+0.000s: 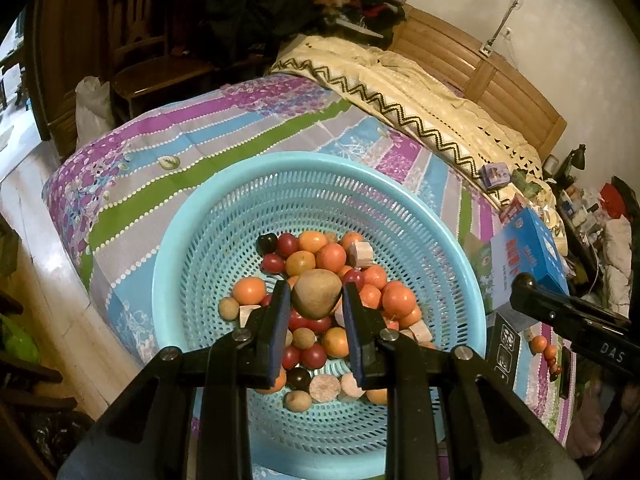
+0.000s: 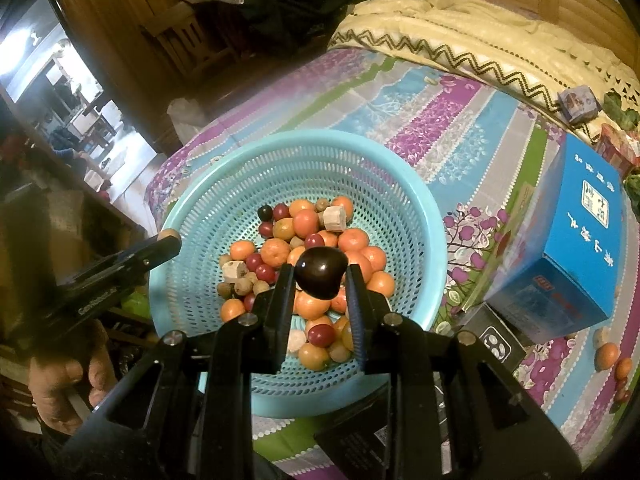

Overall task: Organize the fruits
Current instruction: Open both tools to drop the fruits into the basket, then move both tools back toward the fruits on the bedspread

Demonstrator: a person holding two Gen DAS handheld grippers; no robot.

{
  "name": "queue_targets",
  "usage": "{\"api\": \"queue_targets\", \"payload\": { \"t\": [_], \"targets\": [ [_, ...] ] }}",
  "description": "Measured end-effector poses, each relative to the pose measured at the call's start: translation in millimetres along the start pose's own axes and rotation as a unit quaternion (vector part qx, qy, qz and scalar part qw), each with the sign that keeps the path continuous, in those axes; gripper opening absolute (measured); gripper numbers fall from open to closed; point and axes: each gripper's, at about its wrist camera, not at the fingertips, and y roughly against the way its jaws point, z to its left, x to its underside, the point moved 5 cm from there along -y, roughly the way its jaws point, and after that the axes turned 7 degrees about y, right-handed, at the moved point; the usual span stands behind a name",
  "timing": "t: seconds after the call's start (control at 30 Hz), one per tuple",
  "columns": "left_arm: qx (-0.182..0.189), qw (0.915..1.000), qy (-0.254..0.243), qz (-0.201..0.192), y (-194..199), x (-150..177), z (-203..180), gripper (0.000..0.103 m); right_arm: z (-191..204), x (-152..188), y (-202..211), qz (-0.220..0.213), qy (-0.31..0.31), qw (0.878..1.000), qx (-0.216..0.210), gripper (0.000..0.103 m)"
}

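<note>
While both of my grippers hang over the bed (image 1: 192,148), each carries one fruit above the blue basket (image 1: 188,240). My left gripper (image 1: 316,294) has its jaws clamped on a tan, rounded fruit (image 1: 316,294), pinched from either side. My right gripper (image 2: 320,278) has its jaws closed on a dark, glossy fruit (image 2: 322,276), held the same way. Below them the basket sits on the striped purple, blue and green bedspread (image 2: 460,128) and holds a heap of oranges (image 1: 398,298), small red fruits (image 1: 288,245), a few tan ones and some pale cut chunks (image 1: 359,254). Just beside the basket on the right stand a blue carton (image 2: 576,248) and a small black box (image 2: 494,342). A few loose oranges (image 2: 606,356) lie on the bedspread near the black box, apart from the basket. A cream quilt with a zigzag edge (image 1: 420,96) is bunched at the far side of the bed. In the right wrist view, a hand (image 2: 64,384) grips the left gripper's handle at lower left.
</note>
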Motion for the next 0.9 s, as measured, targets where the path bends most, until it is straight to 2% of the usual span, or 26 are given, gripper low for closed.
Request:
{"api": "queue_targets", "payload": {
  "t": [0.07, 0.1, 0.13, 0.17, 0.2, 0.23, 0.27, 0.9],
  "targets": [
    [-0.002, 1.0, -0.001, 0.004, -1.6, 0.7, -0.6, 0.043, 0.1, -0.1, -0.1, 0.001, 0.0, 1.0, 0.0, 0.027],
    [-0.002, 1.0, -0.003, 0.004, -2.0, 1.3, -1.6, 0.057, 0.2, -0.1, 0.1, 0.001, -0.001, 1.0, 0.0, 0.027],
    [-0.003, 1.0, -0.005, 0.002, -1.6, 1.5, -2.3, 0.065, 0.5, 0.1, 0.9, 0.001, -0.001, 1.0, 0.0, 0.031],
    [-0.007, 1.0, -0.006, -0.003, -0.8, 1.9, -2.4, 0.067, 0.5, 0.0, 1.2, -0.001, -0.001, 1.0, 0.001, 0.045],
    [-0.007, 1.0, -0.006, -0.004, -0.5, 1.8, -2.7, 0.069, 0.5, -0.4, 2.4, -0.004, -0.001, 1.0, 0.004, 0.053],
    [-0.006, 1.0, -0.005, -0.003, -1.0, 1.8, -2.8, 0.07, 0.4, -0.9, 3.9, -0.008, 0.0, 1.0, 0.007, 0.067],
    [-0.006, 1.0, -0.004, -0.002, -1.7, 1.9, -2.7, 0.07, 0.5, -1.3, 5.5, -0.012, 0.001, 1.0, 0.011, 0.072],
    [-0.004, 1.0, -0.001, 0.001, -1.5, 2.1, -4.3, 0.07, -2.1, 1.4, 7.3, -0.015, 0.001, 1.0, 0.009, 0.071]
  ]
}}
